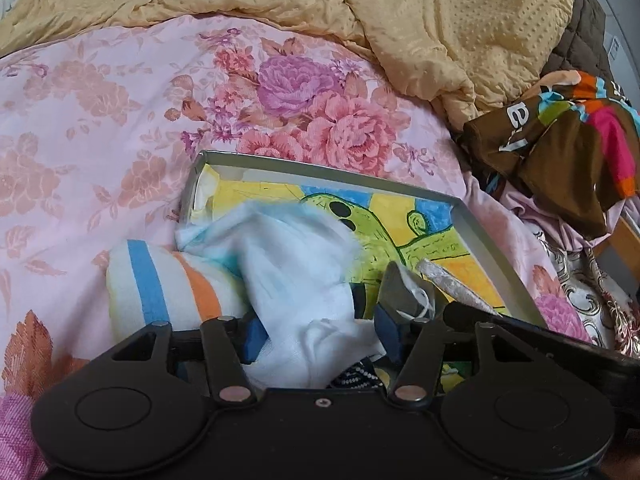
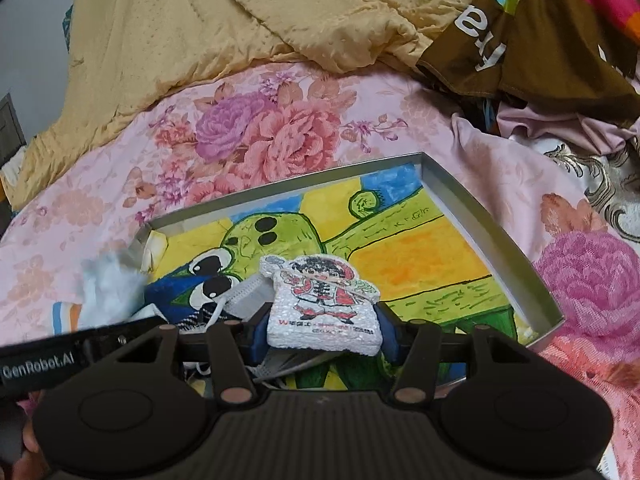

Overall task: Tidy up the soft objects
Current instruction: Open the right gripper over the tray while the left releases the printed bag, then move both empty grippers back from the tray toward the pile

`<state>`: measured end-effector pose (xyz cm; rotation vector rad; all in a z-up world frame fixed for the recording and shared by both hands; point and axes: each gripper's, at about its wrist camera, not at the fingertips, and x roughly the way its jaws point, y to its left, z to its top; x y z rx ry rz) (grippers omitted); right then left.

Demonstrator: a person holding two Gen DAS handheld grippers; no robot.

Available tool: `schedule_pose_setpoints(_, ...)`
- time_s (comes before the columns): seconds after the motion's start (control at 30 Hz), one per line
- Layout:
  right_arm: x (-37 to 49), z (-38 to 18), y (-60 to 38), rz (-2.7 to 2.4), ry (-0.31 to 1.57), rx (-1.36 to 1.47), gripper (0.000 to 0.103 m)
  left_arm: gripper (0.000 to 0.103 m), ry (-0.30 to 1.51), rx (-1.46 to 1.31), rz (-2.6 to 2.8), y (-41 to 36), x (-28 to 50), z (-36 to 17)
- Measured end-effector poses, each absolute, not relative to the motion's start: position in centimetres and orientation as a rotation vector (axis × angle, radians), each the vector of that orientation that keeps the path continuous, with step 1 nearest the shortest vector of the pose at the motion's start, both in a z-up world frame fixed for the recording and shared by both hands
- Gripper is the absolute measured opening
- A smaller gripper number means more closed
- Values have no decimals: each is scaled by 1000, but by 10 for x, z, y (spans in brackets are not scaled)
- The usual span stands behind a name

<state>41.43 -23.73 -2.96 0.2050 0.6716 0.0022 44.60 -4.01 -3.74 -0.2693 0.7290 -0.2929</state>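
A silver tray (image 1: pixel 320 168) lined with a green-and-yellow drawing lies on the pink floral bed sheet (image 1: pixel 100 120). A bunched white cloth (image 1: pixel 296 272) lies loosely between the blue pads of my left gripper (image 1: pixel 320 334), which is open, and it spills over the tray's near left corner. A rolled striped towel (image 1: pixel 160 284) lies just left of it. Over the tray (image 2: pixel 492 216), my right gripper (image 2: pixel 322 338) is shut on a white textured block printed with a cartoon figure (image 2: pixel 320 300), held upright. The same block (image 1: pixel 452 280) shows edge-on in the left wrist view.
A grey face mask (image 2: pixel 248 296) and a dark blue fabric piece (image 2: pixel 172 292) lie in the tray's near left part. A yellow quilt (image 1: pixel 420 20) is heaped at the back, and a brown multicoloured garment (image 1: pixel 560 140) lies on the right. A hand (image 2: pixel 28 448) shows at bottom left.
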Motion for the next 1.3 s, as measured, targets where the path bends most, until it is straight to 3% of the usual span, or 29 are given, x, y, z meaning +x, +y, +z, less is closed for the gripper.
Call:
schedule_pose_setpoints(0.3,410,-27,-243,26,679,235,66,69,727,-224,-282,-40,434,-31)
schedule_pose_setpoints(0.47,402,-17,-253,30,664,294,78,72,701,-166,-249,-41,425,-19)
schedule_pose_setpoints(0.87,351,22,-251,33,544,210,94,91,620,-159,-181,-27,388,26)
schedule_pose_setpoints(1.3,283,54,-246,44,427,183,102,102,510,-144,-139,-15,309,68)
